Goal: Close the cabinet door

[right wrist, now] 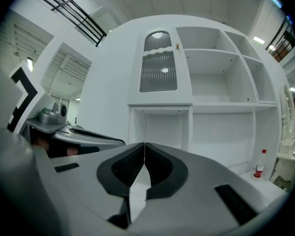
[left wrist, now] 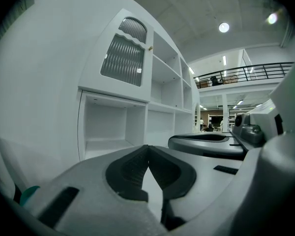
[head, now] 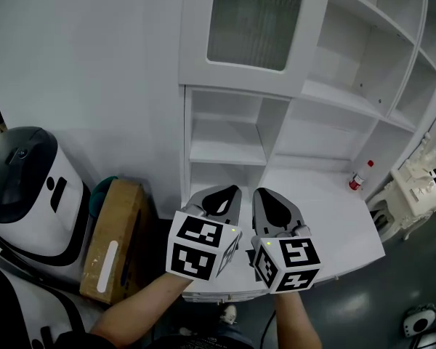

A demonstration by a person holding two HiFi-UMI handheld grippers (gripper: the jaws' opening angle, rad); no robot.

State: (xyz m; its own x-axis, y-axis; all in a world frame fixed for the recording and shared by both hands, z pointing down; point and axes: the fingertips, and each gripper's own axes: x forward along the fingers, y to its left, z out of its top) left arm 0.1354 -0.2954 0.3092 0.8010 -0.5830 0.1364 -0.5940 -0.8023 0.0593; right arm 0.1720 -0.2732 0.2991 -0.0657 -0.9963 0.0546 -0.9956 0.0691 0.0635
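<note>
A white shelf unit stands against the wall. Its cabinet door (head: pixel 248 22) with ribbed glass sits at the upper left of the unit, flush with the frame; the same door (right wrist: pixel 159 68) shows in the right gripper view, and the door (left wrist: pixel 124 54) in the left gripper view. My left gripper (head: pixel 223 190) and right gripper (head: pixel 263 193) hang side by side over the white desk (head: pixel 327 202), well below the door and apart from it. Both are shut with nothing between the jaws. The left gripper (left wrist: pixel 147 147) and right gripper (right wrist: pixel 144 145) point at the low shelves.
Open shelf bays (head: pixel 225 140) fill the unit below and right of the door. A small red-capped bottle (head: pixel 359 177) stands on the desk at right. A cardboard box (head: pixel 112 238) and a white-and-black machine (head: pixel 29 187) stand on the floor at left.
</note>
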